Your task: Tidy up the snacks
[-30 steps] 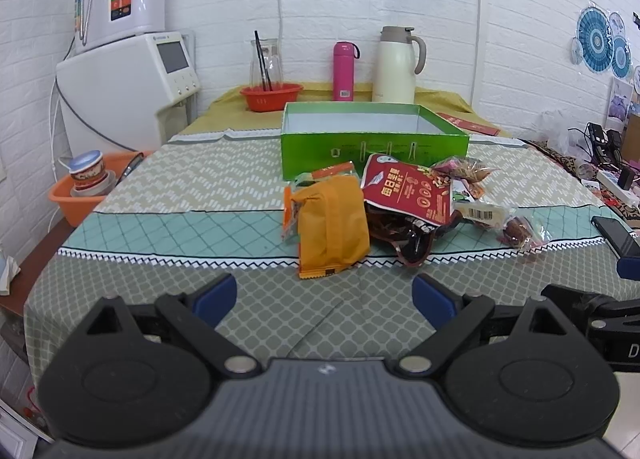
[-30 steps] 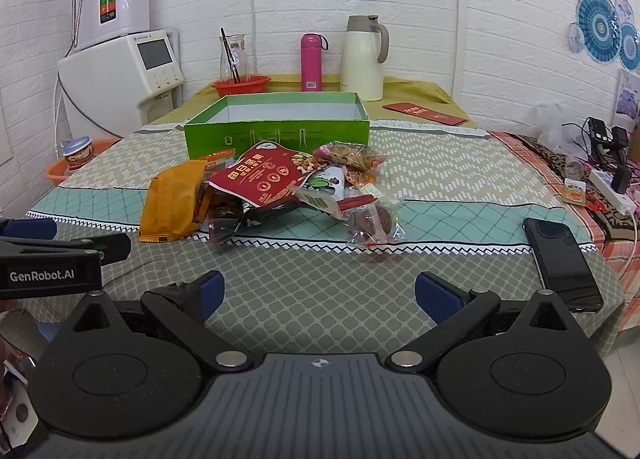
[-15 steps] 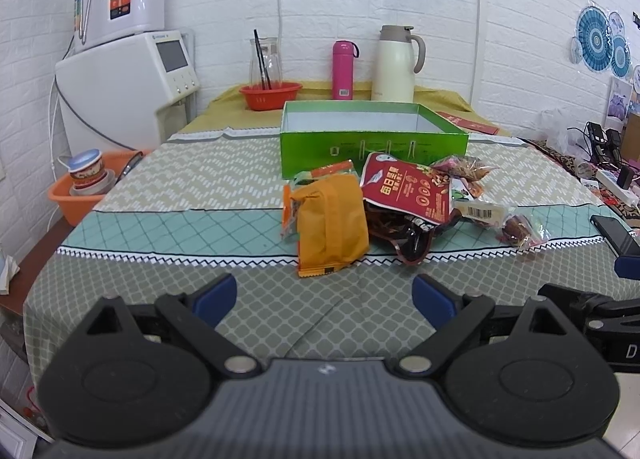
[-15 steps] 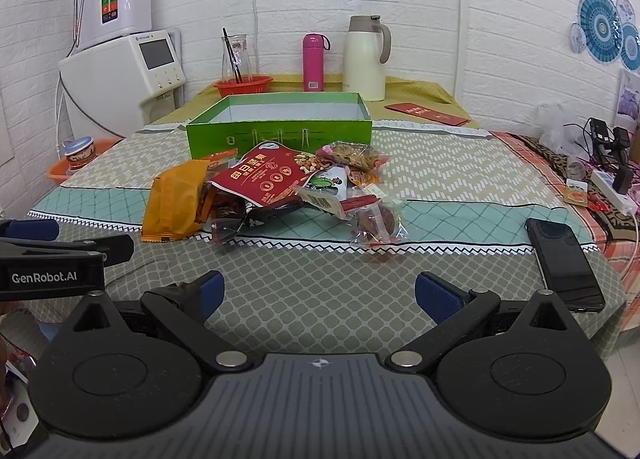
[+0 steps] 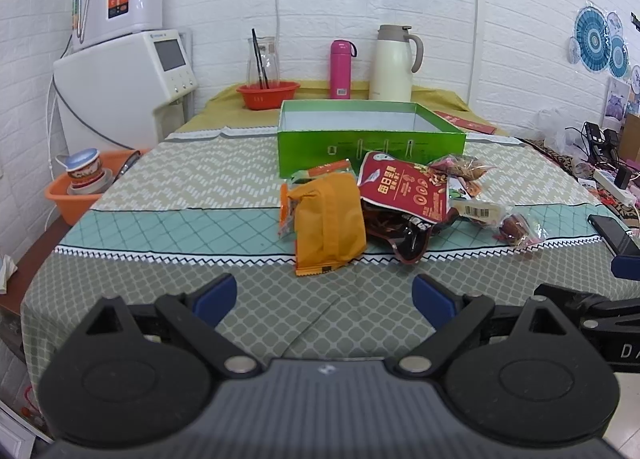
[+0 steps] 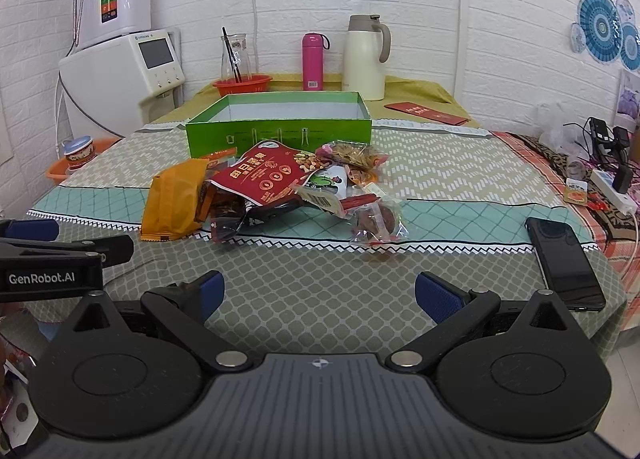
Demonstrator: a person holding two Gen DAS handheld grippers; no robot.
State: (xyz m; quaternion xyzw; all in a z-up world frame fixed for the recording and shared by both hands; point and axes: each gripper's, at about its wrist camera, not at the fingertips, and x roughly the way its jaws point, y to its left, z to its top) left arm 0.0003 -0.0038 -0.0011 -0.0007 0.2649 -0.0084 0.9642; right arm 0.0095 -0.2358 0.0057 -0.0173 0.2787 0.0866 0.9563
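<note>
A heap of snack packets lies mid-table in front of an open green box. It holds an orange packet, a red nut bag, a dark packet and clear-wrapped snacks. My left gripper is open and empty, above the near table edge, short of the orange packet. My right gripper is open and empty, short of the clear-wrapped snacks. Each gripper shows at the side of the other's view.
A black phone lies at the table's right front. An orange basin with cups sits left of the table. A red bowl, pink bottle and white jug stand behind the box. A power strip and cables lie far right.
The right gripper's view has shifted slightly, with the snacks a little further right and nearer. The left gripper has barely moved. Both stay open.
</note>
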